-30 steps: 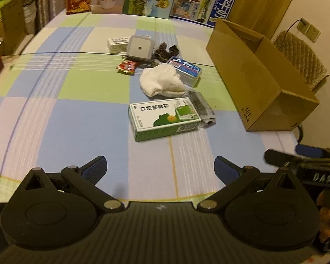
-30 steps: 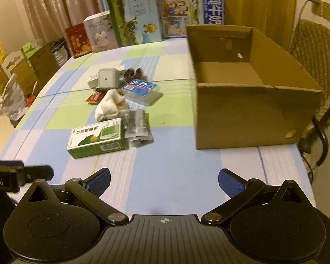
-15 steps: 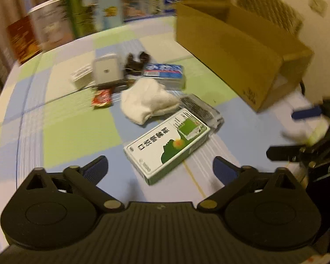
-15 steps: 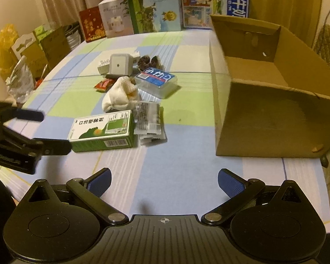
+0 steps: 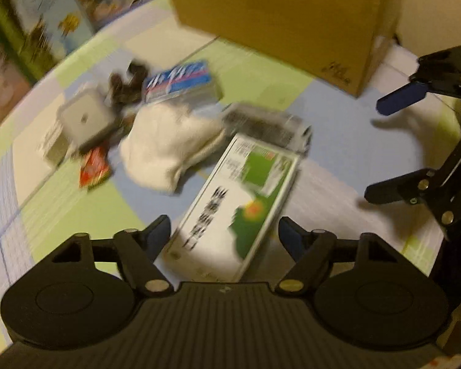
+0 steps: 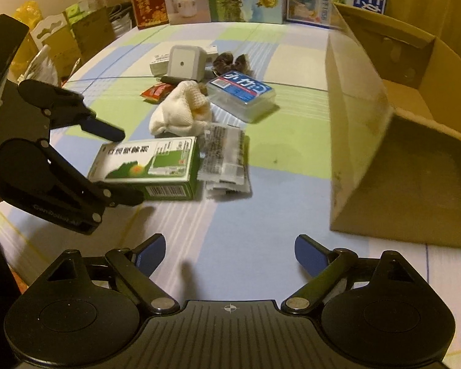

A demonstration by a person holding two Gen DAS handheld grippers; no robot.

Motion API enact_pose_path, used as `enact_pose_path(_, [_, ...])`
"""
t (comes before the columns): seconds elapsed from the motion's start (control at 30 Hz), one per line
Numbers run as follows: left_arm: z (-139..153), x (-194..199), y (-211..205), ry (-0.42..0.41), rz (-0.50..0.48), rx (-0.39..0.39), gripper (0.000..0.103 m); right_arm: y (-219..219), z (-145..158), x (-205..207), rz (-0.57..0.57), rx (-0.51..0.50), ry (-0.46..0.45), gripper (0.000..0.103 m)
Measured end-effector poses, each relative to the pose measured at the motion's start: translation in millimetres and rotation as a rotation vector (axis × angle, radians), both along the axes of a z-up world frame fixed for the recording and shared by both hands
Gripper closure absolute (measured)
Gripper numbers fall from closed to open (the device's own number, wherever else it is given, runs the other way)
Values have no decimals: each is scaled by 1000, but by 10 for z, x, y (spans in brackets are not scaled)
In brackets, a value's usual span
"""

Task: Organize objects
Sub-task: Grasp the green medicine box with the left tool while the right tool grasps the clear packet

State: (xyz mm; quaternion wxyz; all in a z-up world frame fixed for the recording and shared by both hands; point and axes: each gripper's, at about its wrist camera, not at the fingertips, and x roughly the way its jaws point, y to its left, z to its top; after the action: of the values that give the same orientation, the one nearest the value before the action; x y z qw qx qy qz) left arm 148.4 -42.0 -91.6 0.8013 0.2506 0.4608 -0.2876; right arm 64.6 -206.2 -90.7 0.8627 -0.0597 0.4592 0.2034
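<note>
Between your left gripper's (image 5: pixel 224 233) spread blue fingers lies the green-and-white cardboard box (image 5: pixel 236 212), flat on the checked tablecloth (image 6: pixel 279 153) — centre on its narrow width, then close squarely. Your right gripper (image 6: pixel 229 255) hangs open — empty.

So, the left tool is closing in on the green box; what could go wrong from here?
1. The green box touches the clear packet and the white cloth, so lifting it may drag them.
2. The open left tool spans the box's wide face, so it may slip.
</note>
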Motion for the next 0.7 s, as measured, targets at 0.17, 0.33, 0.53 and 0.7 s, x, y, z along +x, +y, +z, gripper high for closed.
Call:
enact_pose_path(0.17, [31,46,280,75,293,-37,38,122,1,132,11,-1,-29,17])
enact_pose_path(0.33, [44,-25,431,110,355,-100,39,259,-28,386,10,-34,-69,30])
enact_pose_path(0.53, [83,-58,371,81,305,-118,36,334,-200,741,-10,-33,-30,55])
enact_pose_path(0.7, [84,19,302,61,279,-143,36,288,-180,634,-23,-40,0,66])
